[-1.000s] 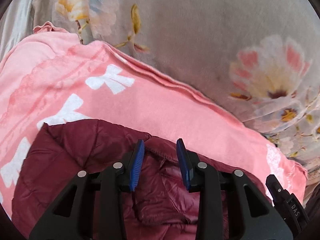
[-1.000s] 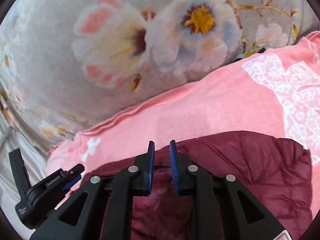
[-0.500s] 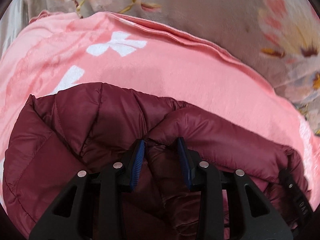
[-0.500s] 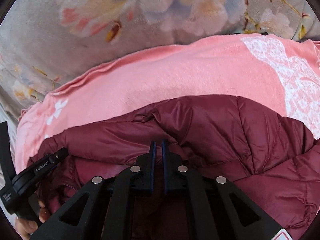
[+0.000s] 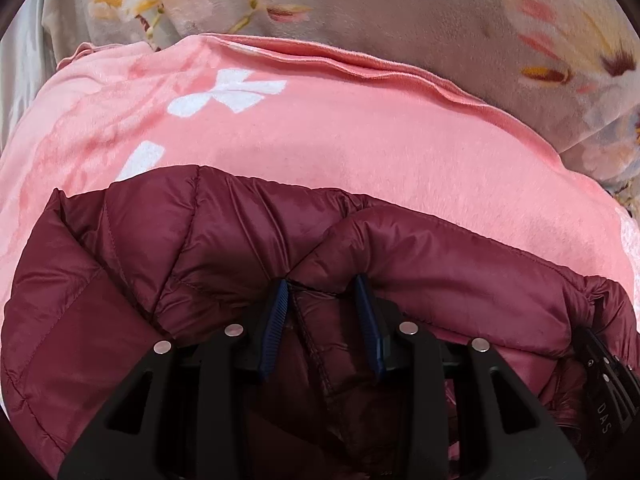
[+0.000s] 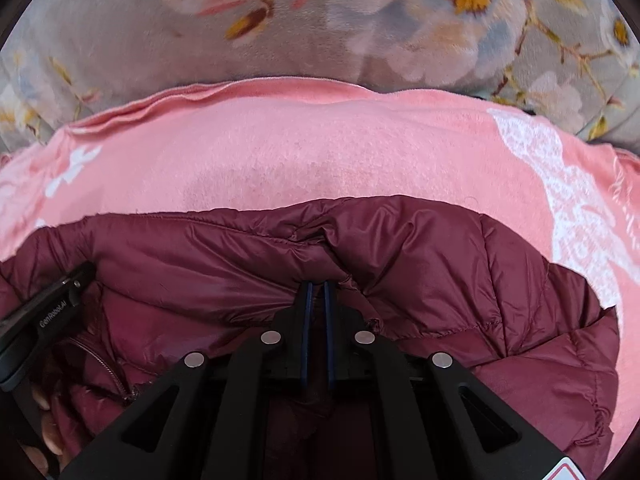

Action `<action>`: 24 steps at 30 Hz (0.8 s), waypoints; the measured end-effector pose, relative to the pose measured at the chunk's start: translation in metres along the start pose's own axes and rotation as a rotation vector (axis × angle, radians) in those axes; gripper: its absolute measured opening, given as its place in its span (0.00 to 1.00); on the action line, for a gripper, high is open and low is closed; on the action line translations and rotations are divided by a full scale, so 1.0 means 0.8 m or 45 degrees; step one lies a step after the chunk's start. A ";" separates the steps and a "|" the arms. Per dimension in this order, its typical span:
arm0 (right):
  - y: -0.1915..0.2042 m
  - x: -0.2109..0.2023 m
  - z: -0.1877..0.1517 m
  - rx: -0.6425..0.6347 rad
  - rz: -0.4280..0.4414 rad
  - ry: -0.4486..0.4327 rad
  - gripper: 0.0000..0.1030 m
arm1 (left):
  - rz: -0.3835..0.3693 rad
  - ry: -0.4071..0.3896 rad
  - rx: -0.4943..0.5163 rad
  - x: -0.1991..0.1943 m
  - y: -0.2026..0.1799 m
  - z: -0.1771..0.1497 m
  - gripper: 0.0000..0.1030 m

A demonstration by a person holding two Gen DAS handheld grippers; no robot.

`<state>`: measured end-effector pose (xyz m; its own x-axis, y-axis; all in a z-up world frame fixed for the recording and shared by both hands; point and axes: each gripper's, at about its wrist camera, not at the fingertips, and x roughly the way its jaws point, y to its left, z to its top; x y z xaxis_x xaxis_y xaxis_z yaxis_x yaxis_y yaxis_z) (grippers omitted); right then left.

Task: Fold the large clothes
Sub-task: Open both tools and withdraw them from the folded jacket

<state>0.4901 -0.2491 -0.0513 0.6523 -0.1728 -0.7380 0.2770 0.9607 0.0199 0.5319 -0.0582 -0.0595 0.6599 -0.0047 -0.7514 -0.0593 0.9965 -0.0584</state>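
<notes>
I see maroon jacket [image 5: 248,240]: quilted puffer cloth, slick, faint sheen, stitched seams. Metal zip teeth [image 6: 105,368] on it, right view. Under it, pink blanket [image 5: 360,140]: fleecy, matt, soft nap, flat white bow prints. Beyond, floral blanket [image 6: 200,40]: plush, velvety, matt. My left gripper [image 5: 322,320]: black matt plastic, shiny metal rivets, ribbed blue pads. Right gripper [image 6: 318,320]: same make, same finish.

A pink blanket [image 5: 360,152] with white bows is lying spread over a grey flowered blanket [image 6: 280,32], which is filling the far side. Soft, even light is falling across both.
</notes>
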 end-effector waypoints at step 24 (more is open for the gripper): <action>-0.113 -0.335 -0.238 -0.019 0.177 -0.219 0.58 | -0.184 0.005 -0.039 -0.219 0.196 -0.149 0.83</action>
<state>0.1557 -0.2478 0.0166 0.7946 -0.0720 -0.6029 0.1664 0.9807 0.1023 0.3179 0.0889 -0.0153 0.6601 -0.1486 -0.7363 0.0133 0.9824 -0.1863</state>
